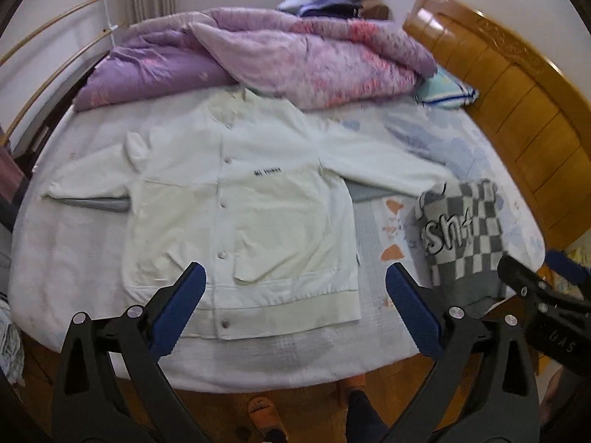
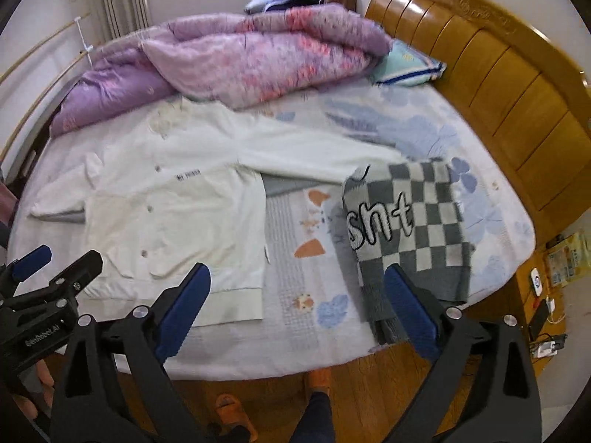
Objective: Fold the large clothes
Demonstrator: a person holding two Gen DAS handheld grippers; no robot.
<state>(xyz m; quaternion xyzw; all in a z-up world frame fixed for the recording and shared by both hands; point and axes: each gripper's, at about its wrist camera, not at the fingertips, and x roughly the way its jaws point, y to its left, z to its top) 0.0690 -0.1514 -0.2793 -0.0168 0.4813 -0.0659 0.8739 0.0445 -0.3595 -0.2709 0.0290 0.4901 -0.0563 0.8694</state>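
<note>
Your left gripper [image 1: 293, 308] and right gripper [image 2: 295, 310] both hang above the near edge of the bed [image 1: 295, 365], jaws spread wide with nothing between them. The white jacket [image 1: 240, 214] lies flat and buttoned on the bed, sleeves out to each side. To its right sits a folded checkered sweater [image 2: 410, 229], near the wooden headboard [image 2: 498, 74]. A purple quilt [image 1: 258, 55] is heaped behind the jacket.

One white jacket [image 1: 240, 214], one checkered sweater [image 2: 410, 221] (folded up), one purple quilt [image 1: 258, 59], one striped pillow [image 2: 406, 64], two orange slippers [image 2: 232, 411].
</note>
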